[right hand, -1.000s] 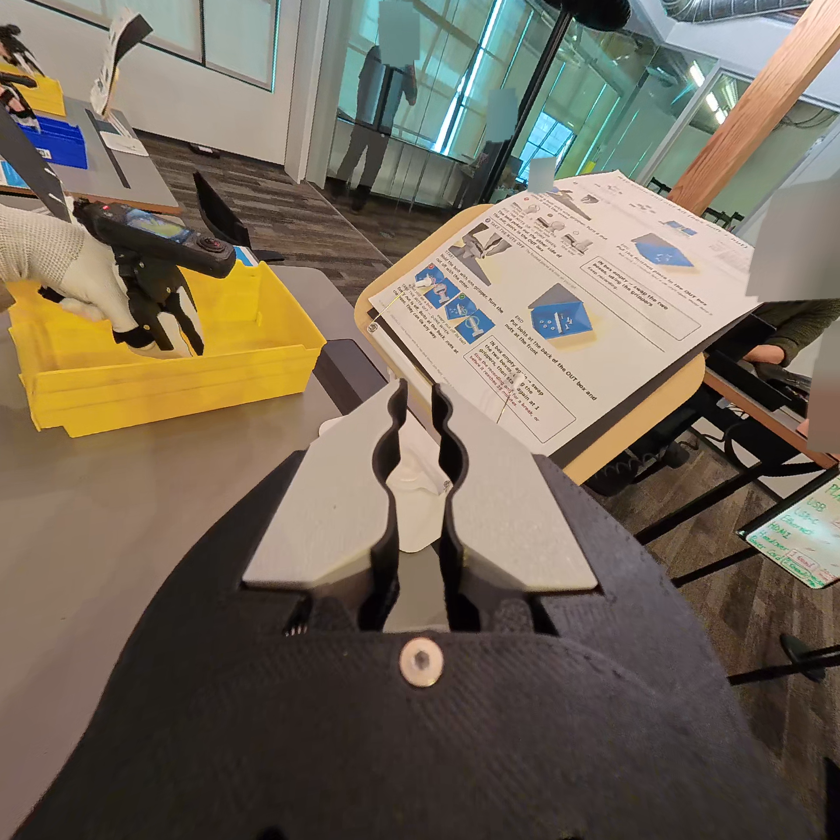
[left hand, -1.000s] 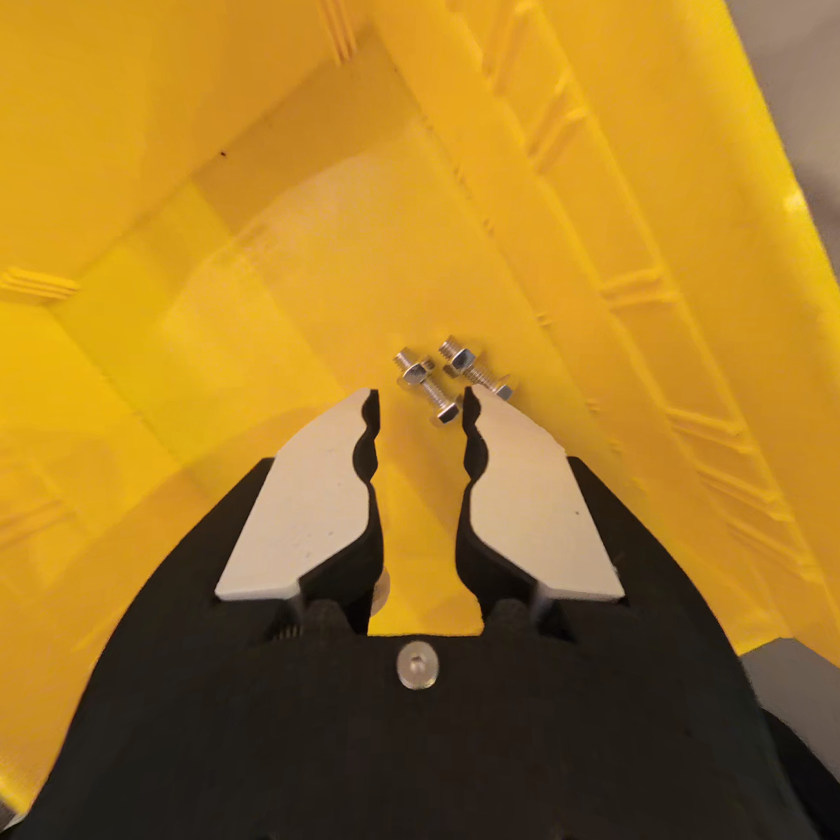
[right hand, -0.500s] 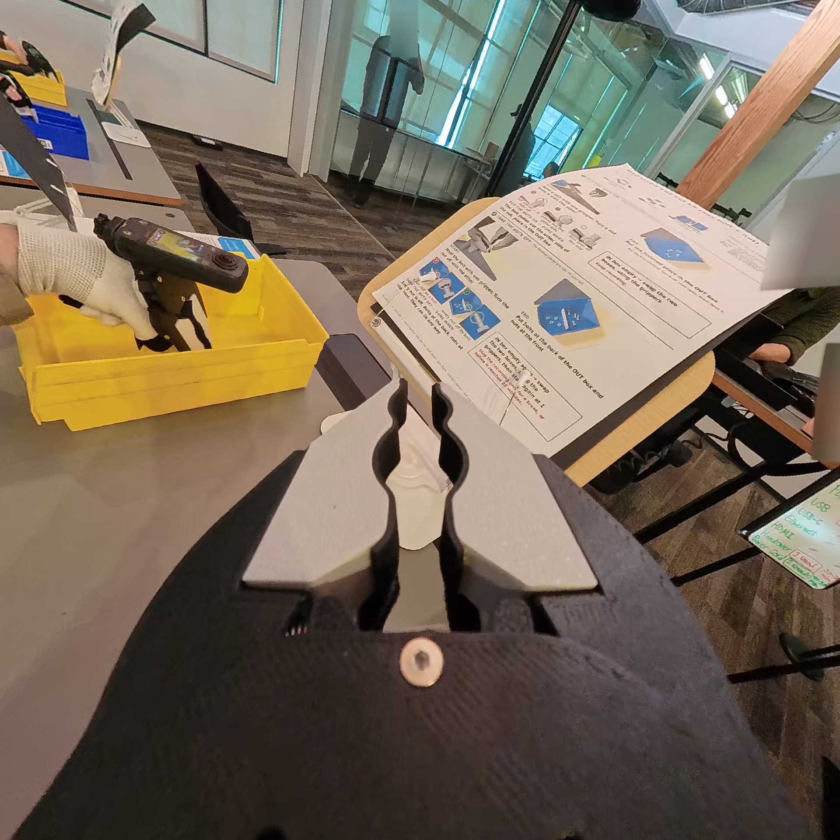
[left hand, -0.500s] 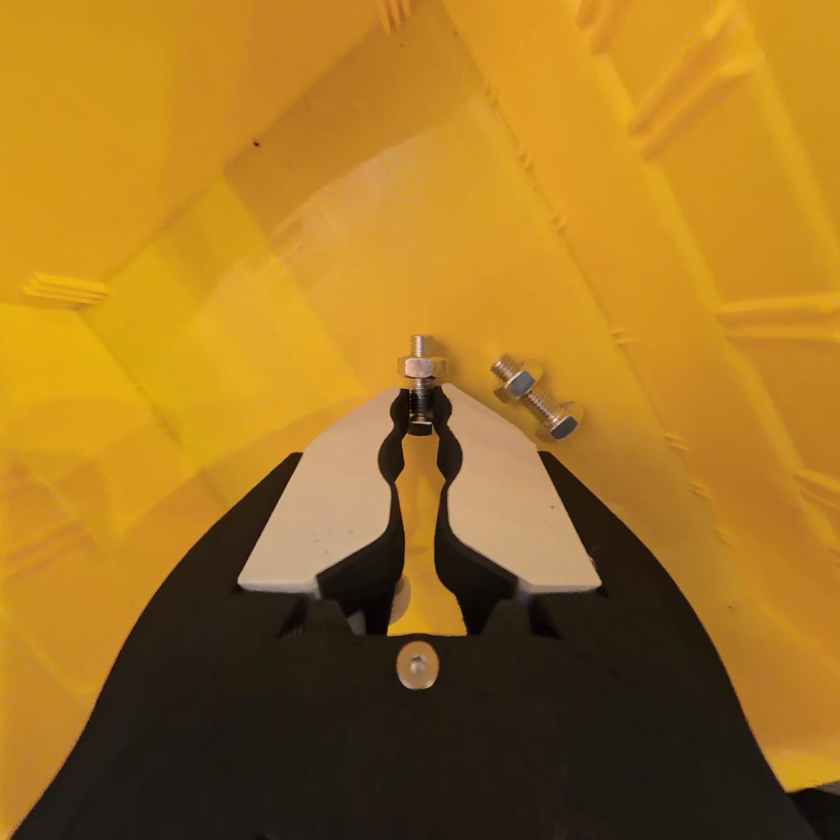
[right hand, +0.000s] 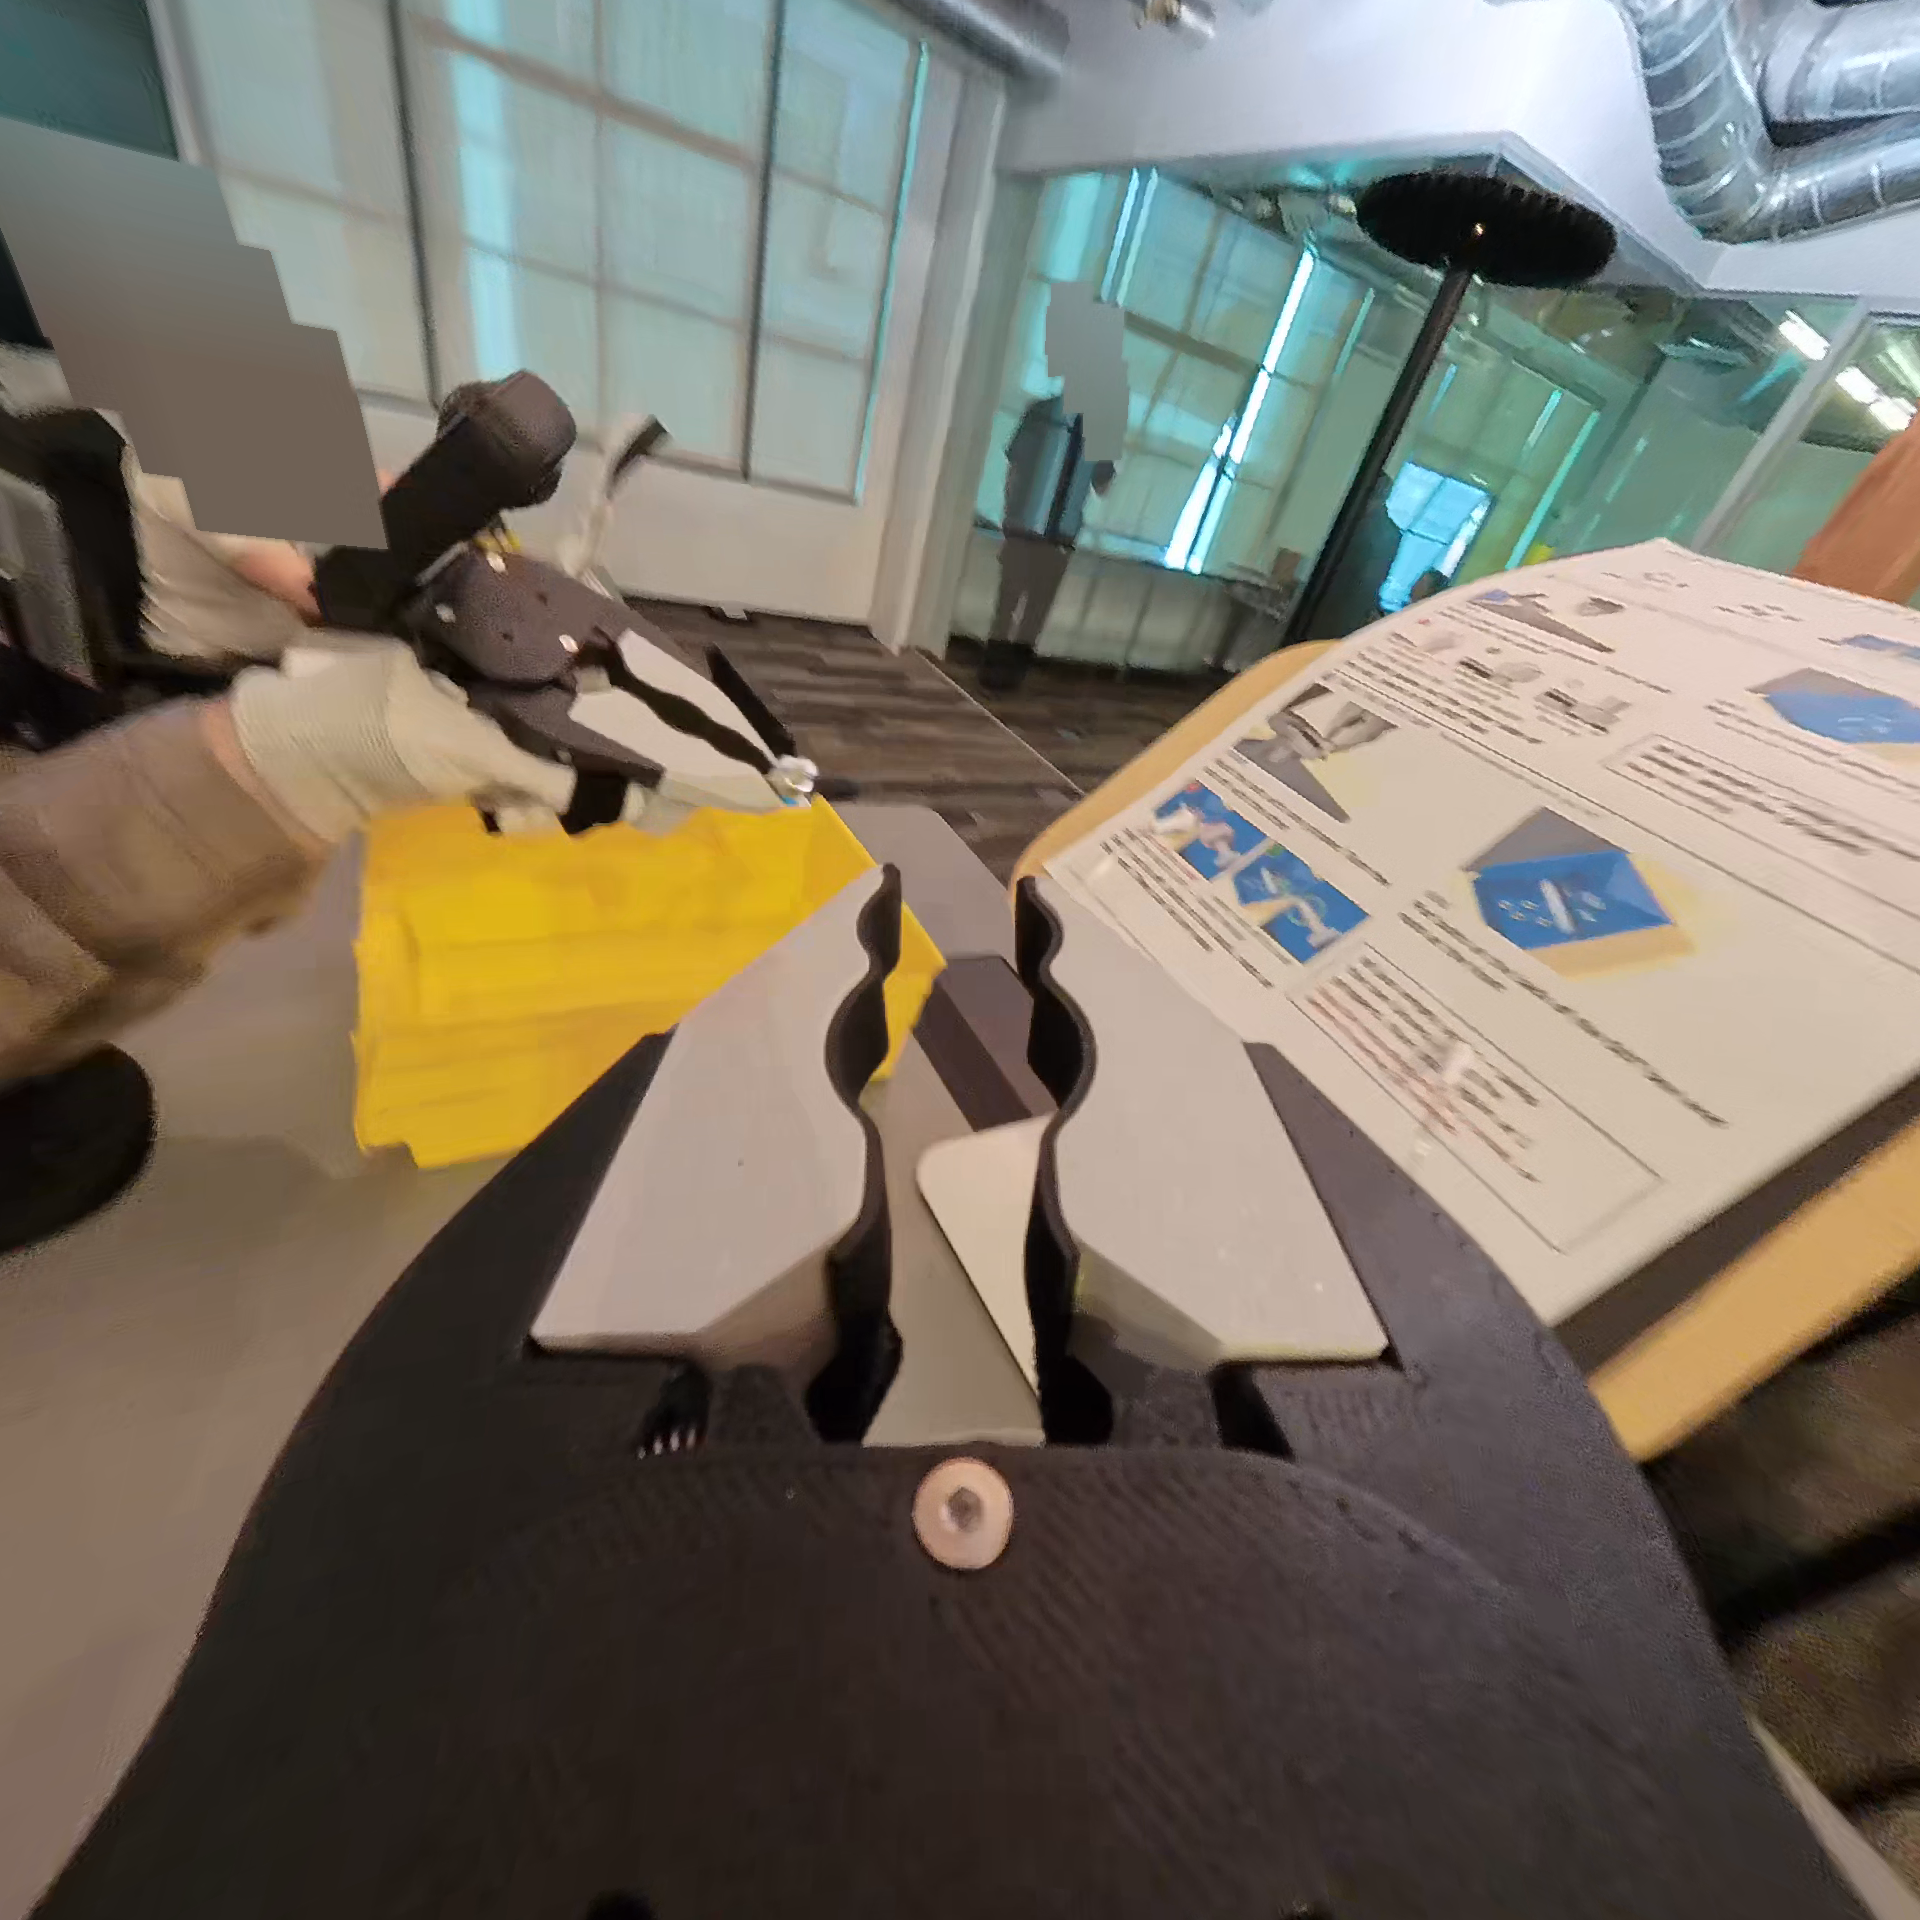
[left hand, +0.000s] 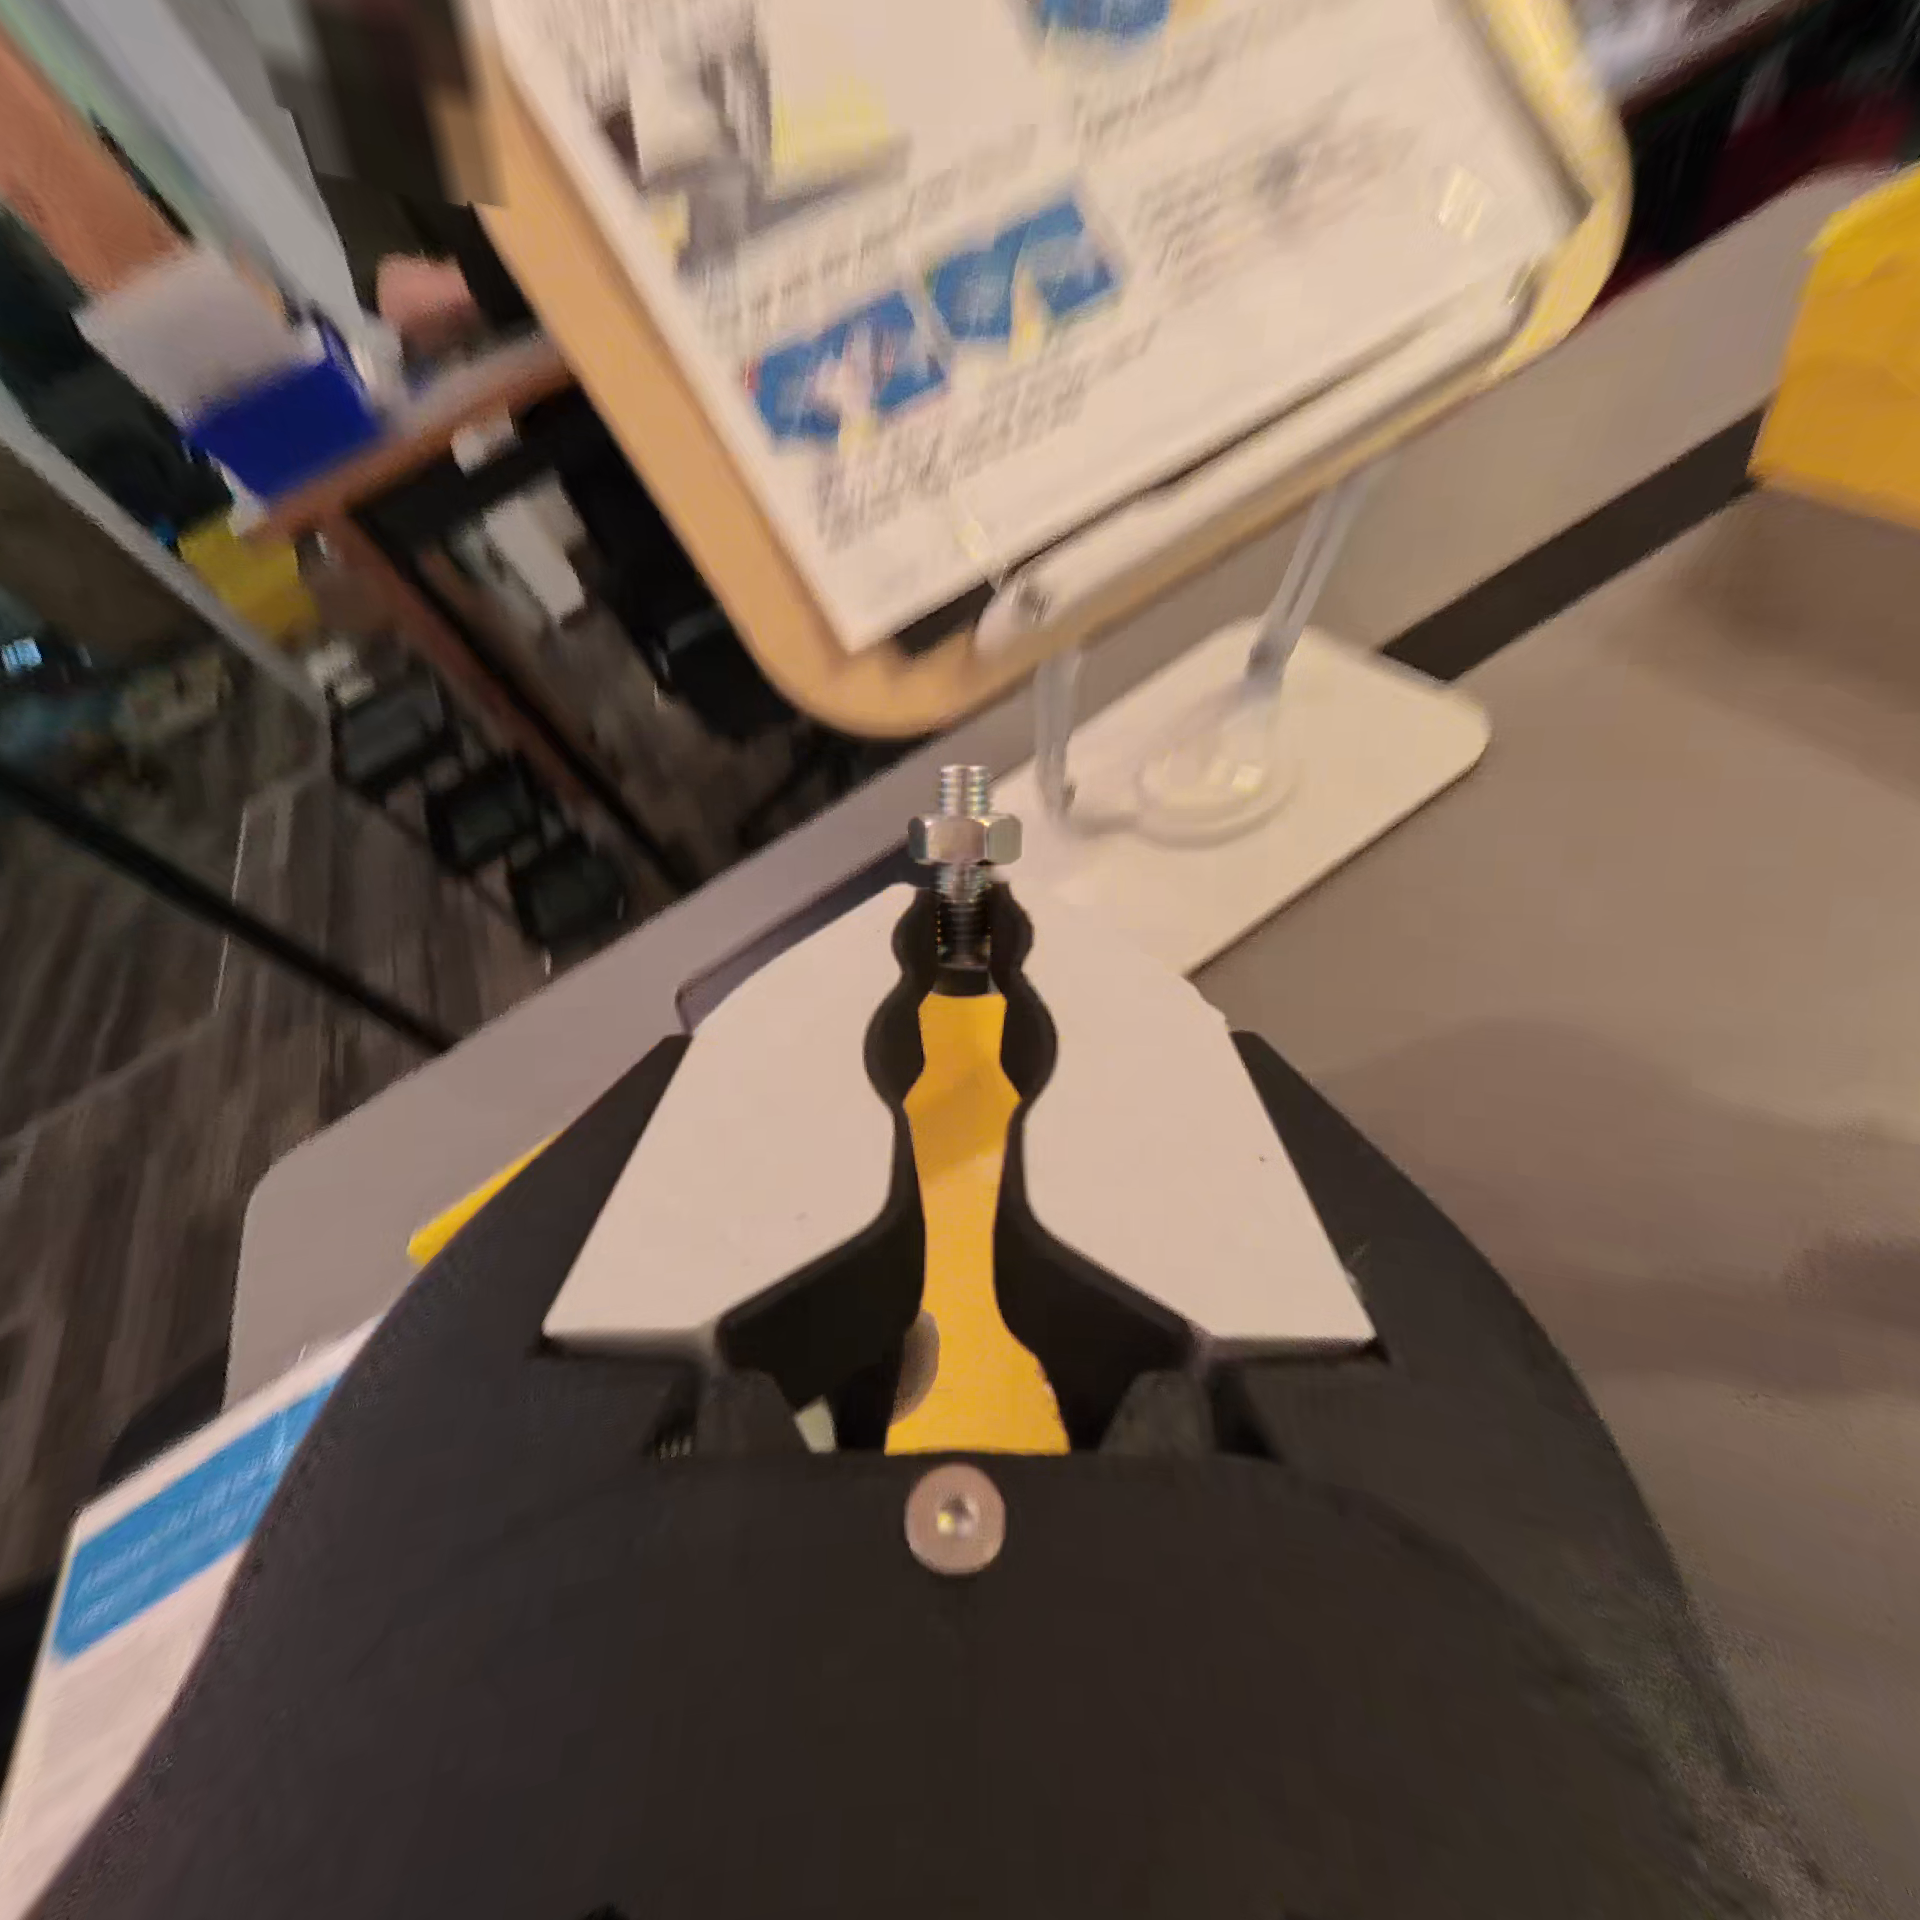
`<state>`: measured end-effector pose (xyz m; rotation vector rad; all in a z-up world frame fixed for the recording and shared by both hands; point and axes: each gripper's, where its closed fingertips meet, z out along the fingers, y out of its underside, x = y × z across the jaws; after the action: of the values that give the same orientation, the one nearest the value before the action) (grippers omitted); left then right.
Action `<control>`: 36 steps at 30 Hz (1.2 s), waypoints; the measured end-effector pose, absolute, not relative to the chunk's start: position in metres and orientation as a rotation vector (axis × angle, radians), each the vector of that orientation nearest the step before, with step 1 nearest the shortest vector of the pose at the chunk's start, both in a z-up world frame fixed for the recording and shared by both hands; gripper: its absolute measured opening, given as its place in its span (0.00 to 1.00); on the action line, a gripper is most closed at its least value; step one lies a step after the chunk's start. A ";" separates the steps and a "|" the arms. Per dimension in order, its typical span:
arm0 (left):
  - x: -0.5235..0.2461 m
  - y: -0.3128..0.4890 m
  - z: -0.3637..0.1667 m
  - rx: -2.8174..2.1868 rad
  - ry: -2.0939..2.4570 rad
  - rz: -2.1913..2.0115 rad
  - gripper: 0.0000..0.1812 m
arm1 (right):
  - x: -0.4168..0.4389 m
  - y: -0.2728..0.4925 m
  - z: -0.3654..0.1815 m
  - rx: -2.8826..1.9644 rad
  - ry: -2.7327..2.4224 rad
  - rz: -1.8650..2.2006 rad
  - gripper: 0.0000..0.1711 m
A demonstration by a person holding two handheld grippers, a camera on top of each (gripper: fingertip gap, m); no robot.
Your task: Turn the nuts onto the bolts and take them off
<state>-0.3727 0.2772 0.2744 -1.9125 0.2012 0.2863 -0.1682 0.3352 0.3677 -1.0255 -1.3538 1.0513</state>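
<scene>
My left gripper [left hand: 961,940] is clamped on 1 bolt [left hand: 964,831] at the very tips of its jaws, at the centre of the left wrist frame. The bolt stands upright along the fingers, threaded end pointing away from the camera, with 1 hex nut [left hand: 965,837] seated on the thread just above the fingertips. I see yellow through the gap lower between the fingers.

My right gripper [right hand: 951,914] has its jaws parted and holds nothing; grey table [right hand: 208,1351] shows between them.

In the right wrist frame, the left gripper [right hand: 774,774] sits at middle left, held by a gloved hand [right hand: 384,738] above the yellow bin [right hand: 582,966], with the bolt [right hand: 795,774] a small bright speck at its tip.

An instruction sheet [right hand: 1538,883] on a tilted board fills the right of that frame. The same sheet [left hand: 1091,260], blurred, fills the top of the left wrist frame, its white stand base [left hand: 1299,769] on the table.
</scene>
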 end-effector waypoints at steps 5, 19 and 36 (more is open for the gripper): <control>-0.296 0.300 0.318 -1.620 0.286 0.233 0.06 | -0.196 0.320 0.365 -1.009 -1.241 1.274 0.17; -0.211 0.315 0.318 -1.410 0.250 0.162 0.06 | -0.224 0.304 0.334 -1.021 -1.235 1.470 0.17; -0.175 0.314 0.282 -1.638 0.489 -0.238 0.29 | -0.199 0.294 0.325 -0.994 -1.502 1.446 0.09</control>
<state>-0.1753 0.3144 0.2816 -1.6382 0.4890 -0.2379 -0.1991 0.2945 0.3246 -0.9941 -1.5025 1.4461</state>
